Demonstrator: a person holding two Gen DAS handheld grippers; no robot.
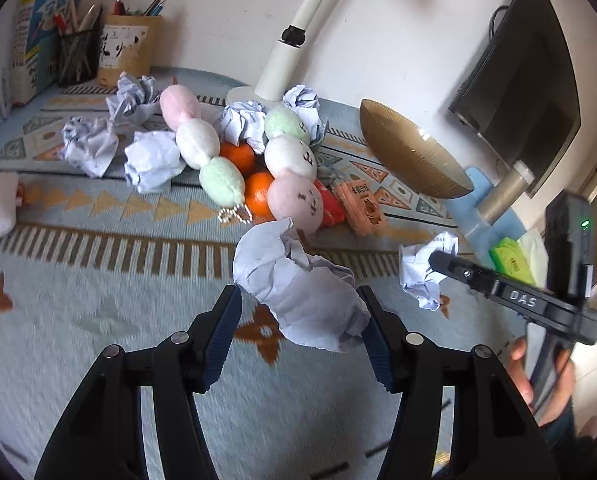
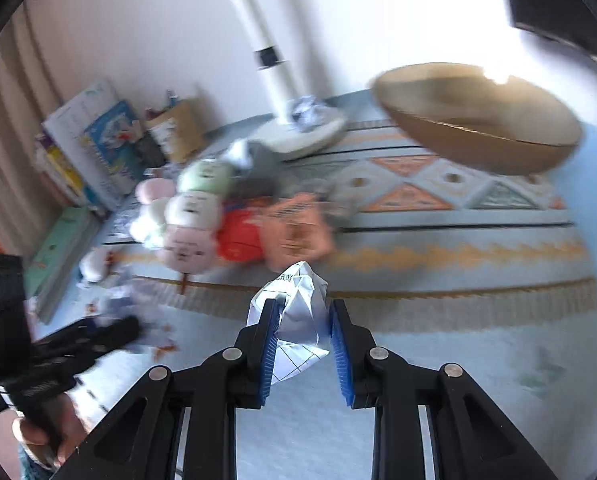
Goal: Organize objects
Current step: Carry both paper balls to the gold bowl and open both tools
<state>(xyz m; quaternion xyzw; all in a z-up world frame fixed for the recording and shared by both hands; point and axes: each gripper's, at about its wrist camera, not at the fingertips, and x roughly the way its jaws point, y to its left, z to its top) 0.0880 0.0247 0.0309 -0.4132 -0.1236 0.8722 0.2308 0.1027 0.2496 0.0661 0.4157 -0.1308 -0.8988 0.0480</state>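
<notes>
Gripping crumpled paper (image 1: 302,292), left gripper (image 1: 300,344) above rug (image 1: 98,280). Right gripper (image 2: 304,344) clamped on gridded paper ball (image 2: 298,320). Left view alone shows oranges (image 1: 258,196), pen cups (image 1: 76,56); right view blurred, bowl (image 2: 478,120) nearer.

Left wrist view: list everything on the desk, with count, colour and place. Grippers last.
Crumpled paper balls: about nine, pale blue-white; most at the back, one in each gripper.
Plush dango skewers: two, pink, white and green; centre.
Oranges: two, between the skewers.
Snack packets: one red, one salmon; right of the plush.
Bowl: one, gold-brown; right rear.
Lamp: one, cream; back centre.
Pen holders: two, black mesh and tan; back left.
Books: a few, upright at far left.
Monitor: one, black; right wall.
Left gripper: around a paper ball.
Right gripper: closed on a paper ball.
</notes>
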